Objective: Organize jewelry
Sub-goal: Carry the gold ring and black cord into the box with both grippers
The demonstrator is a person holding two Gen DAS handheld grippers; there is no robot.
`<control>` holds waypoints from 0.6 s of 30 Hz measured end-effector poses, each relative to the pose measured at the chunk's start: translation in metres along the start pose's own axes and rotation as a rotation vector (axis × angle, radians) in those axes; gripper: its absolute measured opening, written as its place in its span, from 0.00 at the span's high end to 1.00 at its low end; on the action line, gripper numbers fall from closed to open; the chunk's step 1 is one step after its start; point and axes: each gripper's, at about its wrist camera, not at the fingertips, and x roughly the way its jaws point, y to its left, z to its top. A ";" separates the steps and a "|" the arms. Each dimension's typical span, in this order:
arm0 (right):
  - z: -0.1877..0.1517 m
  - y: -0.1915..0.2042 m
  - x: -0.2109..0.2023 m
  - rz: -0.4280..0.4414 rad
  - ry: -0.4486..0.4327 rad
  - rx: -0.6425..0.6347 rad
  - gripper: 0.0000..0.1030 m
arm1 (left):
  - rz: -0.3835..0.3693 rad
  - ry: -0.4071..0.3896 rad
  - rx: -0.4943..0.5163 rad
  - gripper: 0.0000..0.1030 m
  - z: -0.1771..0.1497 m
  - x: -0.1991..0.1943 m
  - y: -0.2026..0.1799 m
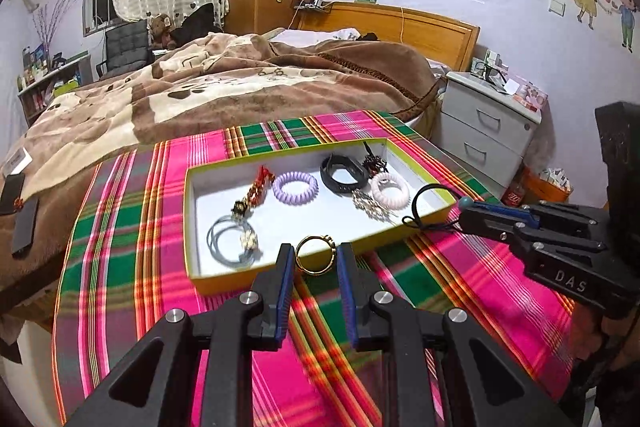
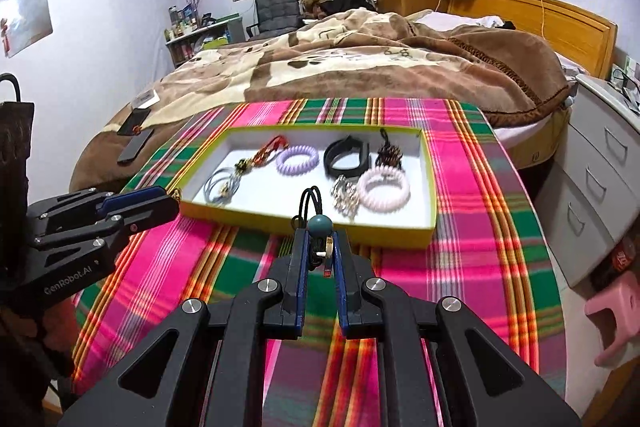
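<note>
A thin round gold ring with a small ornament on top (image 1: 315, 254) is pinched between the blue pads of the left tool (image 1: 313, 259), above the near wall of the shallow yellow-rimmed white cardboard tray (image 1: 192, 227). The right tool (image 2: 319, 247) has its pads pressed on a black elastic hair tie with a dark green bead (image 2: 319, 223); the loop of the tie hangs forward over the near rim of the tray.

Inside the tray lie a lilac spiral hair tie (image 1: 295, 187), a pale pink spiral hair tie (image 1: 390, 191), a black rubber wristband (image 1: 342, 174), a red and gold chain piece (image 1: 256, 189), a set of thin grey-blue elastic rings with a small charm (image 1: 232, 241), a silver metal piece with many small parts (image 1: 370, 205) and a small dark beaded piece (image 1: 372, 161) near the far right corner of the tray. The lilac tie is between the red chain and the black wristband. The silver piece touches the pink tie on its left side.

The tray rests on the table, which is covered with a pink, green and orange checked cloth (image 1: 480, 267). Behind the far edge of the table stands a bed with a brown and cream blanket (image 1: 240, 83). A white bedside cabinet with two drawers (image 1: 486, 123) is beyond the far right corner of the table.
</note>
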 end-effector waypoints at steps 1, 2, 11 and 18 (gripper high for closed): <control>0.002 -0.001 0.002 -0.001 0.000 0.002 0.88 | 0.003 0.002 0.003 0.79 0.003 0.004 0.001; 0.005 -0.003 0.005 -0.001 0.001 0.004 0.88 | 0.006 0.002 0.006 0.79 0.006 0.007 0.001; 0.023 -0.011 0.034 0.003 0.025 0.007 0.88 | 0.018 0.017 0.011 0.79 0.023 0.040 0.013; 0.030 -0.013 0.062 0.017 0.066 0.001 0.88 | 0.026 0.061 0.006 0.79 0.025 0.072 0.021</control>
